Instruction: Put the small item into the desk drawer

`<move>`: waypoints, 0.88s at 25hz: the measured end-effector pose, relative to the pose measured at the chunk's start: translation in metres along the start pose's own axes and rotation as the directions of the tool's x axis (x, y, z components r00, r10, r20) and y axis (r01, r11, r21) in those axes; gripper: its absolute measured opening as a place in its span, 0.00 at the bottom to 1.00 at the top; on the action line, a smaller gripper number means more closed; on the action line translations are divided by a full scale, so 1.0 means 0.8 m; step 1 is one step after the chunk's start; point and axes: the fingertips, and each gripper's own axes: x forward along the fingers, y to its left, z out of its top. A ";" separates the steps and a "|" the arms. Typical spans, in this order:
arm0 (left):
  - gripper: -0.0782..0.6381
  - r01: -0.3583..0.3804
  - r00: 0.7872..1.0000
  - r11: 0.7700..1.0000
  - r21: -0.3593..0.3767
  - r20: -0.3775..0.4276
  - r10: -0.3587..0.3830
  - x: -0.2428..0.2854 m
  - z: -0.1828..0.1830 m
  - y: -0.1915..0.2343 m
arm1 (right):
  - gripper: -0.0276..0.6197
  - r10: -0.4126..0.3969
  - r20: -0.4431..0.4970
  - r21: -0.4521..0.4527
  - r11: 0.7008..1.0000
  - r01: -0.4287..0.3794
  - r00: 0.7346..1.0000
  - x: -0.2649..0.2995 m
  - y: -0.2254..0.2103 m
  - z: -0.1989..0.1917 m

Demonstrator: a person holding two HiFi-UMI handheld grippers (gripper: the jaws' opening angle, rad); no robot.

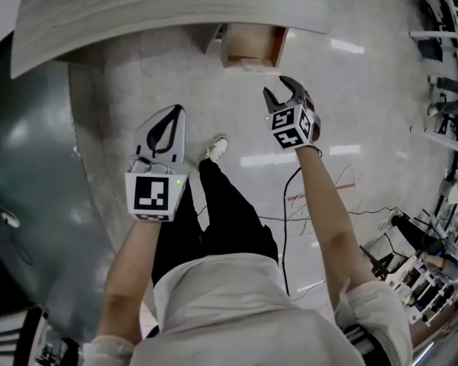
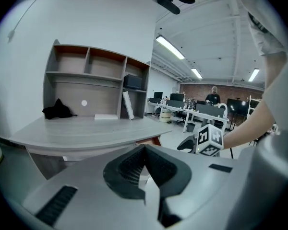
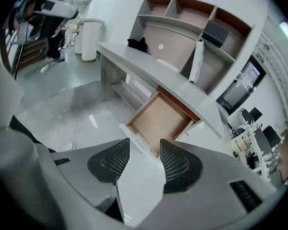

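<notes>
Glossy pale floor (image 1: pixel 366 128) carries one curved grey laminate desk (image 1: pixel 175 10) with one wood-lined drawer (image 1: pixel 252 46), standing open. Claws: two. Left claw (image 1: pixel 180 110): clenched, nothing between the jaws. Right claw (image 1: pixel 278 90): released, empty, pointed down at the drawer. Small item: not discernible in any view.

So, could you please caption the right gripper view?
Open right gripper looking down into the pulled-out desk drawer.

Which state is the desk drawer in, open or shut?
Open: the drawer sticks out from under the desk top, and the right gripper view looks down into its brown inside.
</notes>
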 end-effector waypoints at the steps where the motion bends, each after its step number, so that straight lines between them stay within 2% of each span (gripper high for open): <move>1: 0.13 0.006 1.000 1.000 0.004 0.008 -0.006 -0.007 0.009 0.000 | 0.37 -0.007 0.014 0.071 0.997 0.006 1.000 -0.015 -0.003 0.007; 3: 0.13 0.017 1.000 1.000 0.008 0.020 -0.017 -0.023 0.027 -0.002 | 0.37 -0.027 0.046 0.185 0.983 0.018 0.999 -0.046 -0.006 0.023; 7: 0.13 0.034 0.999 0.999 0.040 0.031 -0.035 -0.056 0.066 -0.012 | 0.33 -0.078 0.107 0.309 0.950 0.042 0.991 -0.115 -0.011 0.049; 11: 0.13 0.042 0.996 0.997 0.071 0.079 -0.047 -0.090 0.107 -0.021 | 0.27 -0.101 0.186 0.468 0.884 0.002 0.977 -0.184 -0.013 0.070; 14: 0.13 0.040 0.992 0.994 0.097 0.114 -0.051 -0.117 0.133 -0.028 | 0.24 -0.143 0.242 0.515 0.857 -0.003 0.960 -0.230 -0.019 0.083; 22: 0.13 0.028 0.984 0.990 0.139 0.169 -0.052 -0.160 0.179 -0.036 | 0.19 -0.250 0.336 0.579 0.815 0.010 0.908 -0.322 -0.051 0.107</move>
